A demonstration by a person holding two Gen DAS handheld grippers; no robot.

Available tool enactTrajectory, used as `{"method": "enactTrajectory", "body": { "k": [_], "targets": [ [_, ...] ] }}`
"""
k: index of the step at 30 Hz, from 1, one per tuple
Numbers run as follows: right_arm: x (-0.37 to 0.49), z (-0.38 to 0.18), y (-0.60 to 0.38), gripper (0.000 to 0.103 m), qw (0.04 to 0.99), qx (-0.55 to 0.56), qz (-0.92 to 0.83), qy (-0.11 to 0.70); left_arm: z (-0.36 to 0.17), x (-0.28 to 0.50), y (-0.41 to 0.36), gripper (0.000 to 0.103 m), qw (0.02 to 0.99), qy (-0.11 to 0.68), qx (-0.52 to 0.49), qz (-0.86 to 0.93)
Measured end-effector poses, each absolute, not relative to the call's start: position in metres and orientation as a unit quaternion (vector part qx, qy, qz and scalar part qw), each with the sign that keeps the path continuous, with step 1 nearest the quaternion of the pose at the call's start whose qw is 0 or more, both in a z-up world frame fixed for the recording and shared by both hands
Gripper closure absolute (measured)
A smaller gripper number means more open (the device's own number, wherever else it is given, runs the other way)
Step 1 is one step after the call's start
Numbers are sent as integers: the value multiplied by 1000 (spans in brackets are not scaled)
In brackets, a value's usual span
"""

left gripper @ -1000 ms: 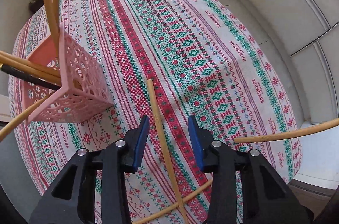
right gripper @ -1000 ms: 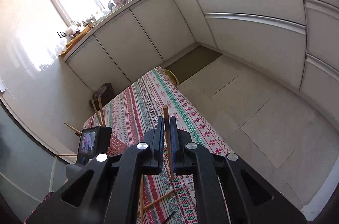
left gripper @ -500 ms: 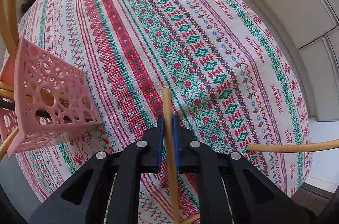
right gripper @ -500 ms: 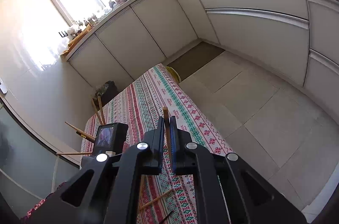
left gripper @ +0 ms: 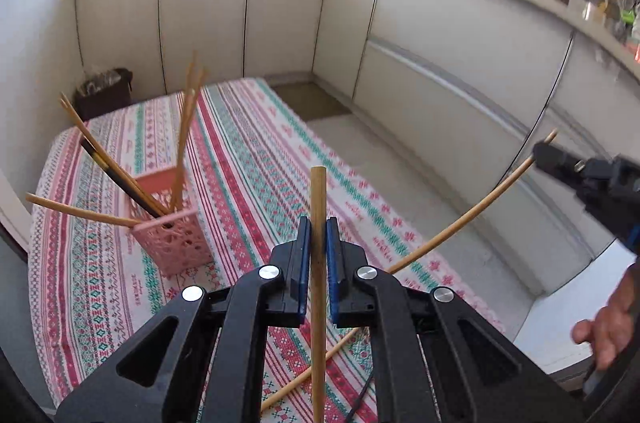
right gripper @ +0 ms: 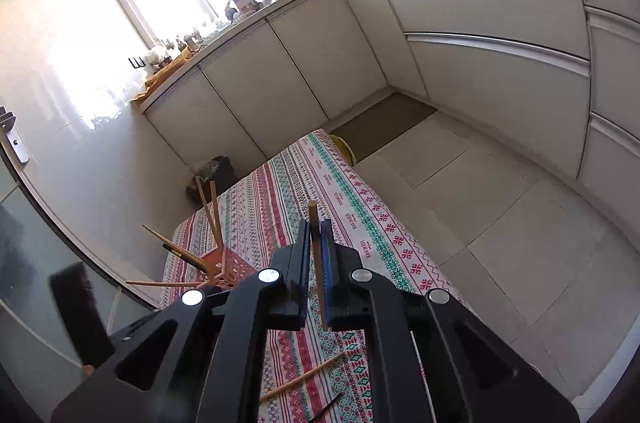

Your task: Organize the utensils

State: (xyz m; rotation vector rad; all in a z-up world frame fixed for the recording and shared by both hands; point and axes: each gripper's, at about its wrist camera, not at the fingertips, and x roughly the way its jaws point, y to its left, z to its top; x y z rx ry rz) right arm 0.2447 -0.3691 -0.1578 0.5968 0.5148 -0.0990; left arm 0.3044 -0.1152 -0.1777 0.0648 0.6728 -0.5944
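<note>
My left gripper [left gripper: 318,229] is shut on a wooden chopstick [left gripper: 318,207] and holds it upright above the patterned tablecloth [left gripper: 256,159]. A pink perforated holder [left gripper: 170,235] with several chopsticks stands to its left. My right gripper [right gripper: 316,231] is shut on another wooden chopstick [right gripper: 313,219], raised above the table; it also shows at the right in the left wrist view [left gripper: 580,171], with its chopstick [left gripper: 460,223] reaching down. The holder also shows in the right wrist view [right gripper: 226,269].
One wooden chopstick [right gripper: 302,377] and a dark one [right gripper: 326,405] lie on the cloth near the front. White cabinets [left gripper: 460,71] run along the back and right. A dark bin [left gripper: 102,93] stands behind the table. Tiled floor [right gripper: 500,223] lies to the right.
My left gripper closed on the chopstick lying on the cloth, then lifted it and tilted up, so the kitchen now shows. The right gripper kept its chopstick raised.
</note>
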Motion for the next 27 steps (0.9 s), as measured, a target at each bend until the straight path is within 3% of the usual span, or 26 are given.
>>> {"method": "enactTrajectory", "body": {
  "k": [7, 11, 16, 27],
  "targets": [
    [240, -150, -346, 97, 926, 279, -33, 254, -63, 283, -65, 96, 954, 127, -38, -270],
    [243, -146, -336, 97, 928, 270, -24, 254, -27, 293, -52, 96, 969, 53, -55, -233],
    [251, -141, -331, 97, 933, 252, -13, 256, -28, 328, -46, 96, 980, 28, -80, -181],
    [289, -128, -327, 97, 943, 219, 13, 250, -91, 396, -47, 95, 993, 25, -65, -94]
  ]
}}
